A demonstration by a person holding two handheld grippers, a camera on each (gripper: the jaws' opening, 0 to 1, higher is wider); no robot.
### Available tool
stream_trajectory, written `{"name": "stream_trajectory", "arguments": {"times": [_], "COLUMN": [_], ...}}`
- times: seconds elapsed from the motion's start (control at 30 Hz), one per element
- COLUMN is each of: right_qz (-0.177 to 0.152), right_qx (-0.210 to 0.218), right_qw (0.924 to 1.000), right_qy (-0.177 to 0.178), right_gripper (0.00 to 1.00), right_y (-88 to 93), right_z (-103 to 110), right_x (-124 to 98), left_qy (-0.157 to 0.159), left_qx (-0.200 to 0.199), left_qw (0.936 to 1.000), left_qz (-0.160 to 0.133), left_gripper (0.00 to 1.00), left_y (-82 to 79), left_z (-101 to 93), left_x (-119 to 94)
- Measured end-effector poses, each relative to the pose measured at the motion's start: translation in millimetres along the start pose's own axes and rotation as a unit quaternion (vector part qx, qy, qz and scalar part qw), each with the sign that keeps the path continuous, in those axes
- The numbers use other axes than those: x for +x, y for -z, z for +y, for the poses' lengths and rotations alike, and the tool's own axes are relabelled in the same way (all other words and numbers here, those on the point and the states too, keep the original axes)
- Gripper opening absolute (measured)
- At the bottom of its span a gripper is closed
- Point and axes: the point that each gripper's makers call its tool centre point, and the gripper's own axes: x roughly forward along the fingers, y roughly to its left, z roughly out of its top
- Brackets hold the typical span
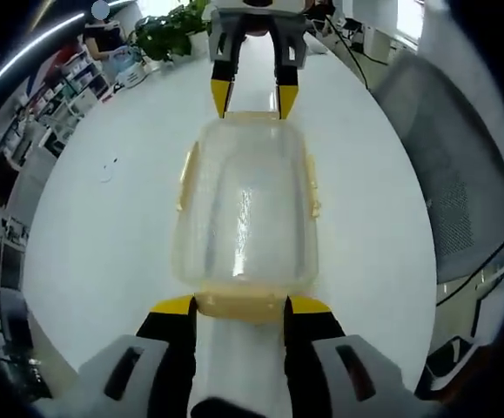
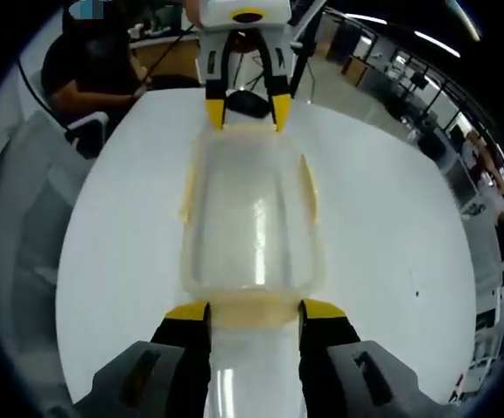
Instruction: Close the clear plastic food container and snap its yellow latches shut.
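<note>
Container (image 1: pixel 246 205) first: I count one clear plastic food box, lying flat on the white table (image 1: pixel 104 226) between my two grippers. Its lid is down on top, transparent with rounded corners and a glossy streak of reflected light along the middle.

Four yellow latches, one per side. The near end latch (image 1: pixel 241 305) in the left gripper view is a pale yellow flap sitting between my left gripper's (image 1: pixel 239 306) jaws. Those jaws are black with yellow tips, spread to the width of the latch, one tip at each end of it; I cannot tell whether they press on it. The two long-side latches (image 1: pixel 184 178) stick out slightly from the box walls.

At the far end in that view I see the right gripper (image 1: pixel 253 103), grey-bodied with black fingers and yellow tips, the tips resting at the far end latch (image 1: pixel 250 116), jaws apart.

The right gripper view gives the mirror picture: my right gripper (image 2: pixel 253 311) with its yellow tips either side of its near end latch (image 2: pixel 254 309), and the left gripper (image 2: pixel 242 111) at the opposite end.

Table is smooth, matte white and round-edged. A grey mesh chair (image 1: pixel 460 183) stands beside it, and a leafy green plant (image 1: pixel 169 30) sits at the far edge. One person in dark clothing (image 2: pixel 95 70) sits behind the table in the right gripper view.
</note>
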Motion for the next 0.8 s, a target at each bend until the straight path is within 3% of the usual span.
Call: {"name": "stream_trajectory", "arguments": {"times": [0.8], "right_qz": [0.005], "right_qx": [0.007], "right_qw": [0.9999], "right_qy": [0.010], "right_gripper": [0.38], "right_y": [38.9], "right_z": [-2.7], "right_x": [-31.9], "left_qy": [-0.005], "left_qx": [0.013], "left_qw": [0.9999], "left_qz": [-0.009], "left_gripper": [0.39], "left_y": [-49.8], "left_z": [1.3], "left_x": [7.0]}}
